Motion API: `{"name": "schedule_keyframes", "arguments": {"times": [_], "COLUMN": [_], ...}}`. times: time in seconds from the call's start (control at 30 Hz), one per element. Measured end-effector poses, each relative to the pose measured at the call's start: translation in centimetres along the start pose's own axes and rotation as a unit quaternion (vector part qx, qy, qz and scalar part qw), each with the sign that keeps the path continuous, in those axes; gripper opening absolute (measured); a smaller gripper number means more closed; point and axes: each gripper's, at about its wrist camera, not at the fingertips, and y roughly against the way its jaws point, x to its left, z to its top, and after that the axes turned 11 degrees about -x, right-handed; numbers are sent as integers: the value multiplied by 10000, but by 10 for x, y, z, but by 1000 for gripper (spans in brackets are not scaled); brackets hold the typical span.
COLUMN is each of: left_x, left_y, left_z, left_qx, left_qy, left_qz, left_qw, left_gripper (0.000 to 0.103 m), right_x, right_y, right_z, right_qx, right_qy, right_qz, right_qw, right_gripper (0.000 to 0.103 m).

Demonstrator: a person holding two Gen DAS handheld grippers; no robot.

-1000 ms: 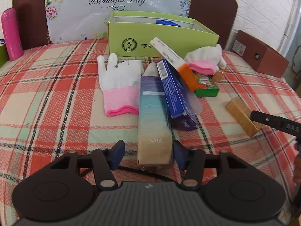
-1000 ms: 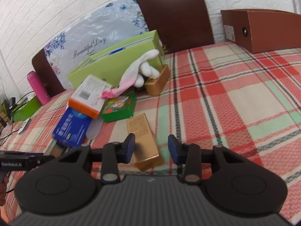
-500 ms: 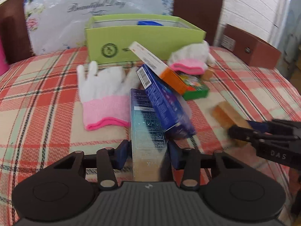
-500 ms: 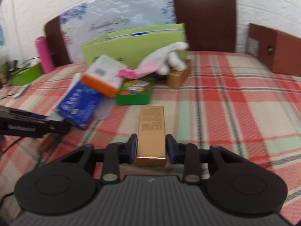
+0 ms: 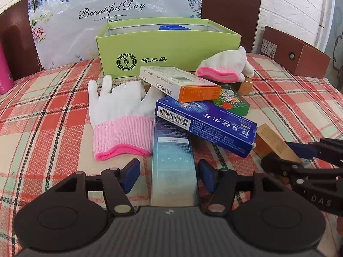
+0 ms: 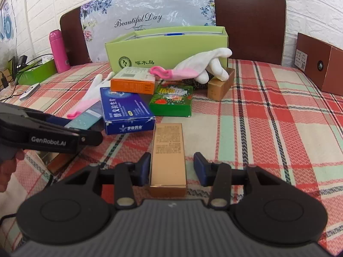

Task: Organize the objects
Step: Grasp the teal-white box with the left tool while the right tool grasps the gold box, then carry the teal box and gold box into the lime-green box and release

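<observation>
A long teal box (image 5: 173, 167) lies on the plaid cloth between the jaws of my left gripper (image 5: 168, 174). The jaws are opening, with a gap at the left pad. One end of the box is tucked under a blue box (image 5: 210, 126). A gold box (image 6: 168, 154) lies lengthwise inside my right gripper (image 6: 171, 167). Its jaws are opening too, and the right pad stands clear of the box. Behind are an orange-and-white box (image 5: 178, 81), a small green box (image 6: 171, 100), two white gloves with pink cuffs (image 5: 120, 115) (image 6: 199, 66) and an open light-green box (image 5: 171, 49).
A brown carton (image 5: 298, 57) sits at the far right. A pink bottle (image 6: 57, 51) and a green tray with cables (image 6: 36, 72) stand at the far left. A small gold carton (image 6: 220, 83) lies under the right glove. Two chair backs and a floral bag (image 5: 107, 10) line the back.
Both grippers squeezed their boxes half a second ago and now stand wider. The gold box went from slanted to straight between the right jaws. Both hands shifted a little across the table.
</observation>
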Motion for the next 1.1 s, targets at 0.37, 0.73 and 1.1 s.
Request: {"name": "schedule_keyframes", "arguments": {"times": [0.37,0.73,1.1], "left_x": [11,31,41], "left_y": [37,78,32], "left_z": [6,61,137], "left_qx": [-177,-1164,-1624], "left_qy": [221,368,752], "left_qz": [-239,-317,-352], "left_qw": [9993,9920,9832], "left_gripper": [41,41,41], "right_x": [4,-9,-13], "right_y": [18,38,4], "right_z": [6,54,110], "right_qx": [-274,-958,-1358], "right_qy": [57,-142,-134], "right_qz": [-64,26,198], "right_qw": [9996,9953,9904], "right_gripper": [31,31,31]}}
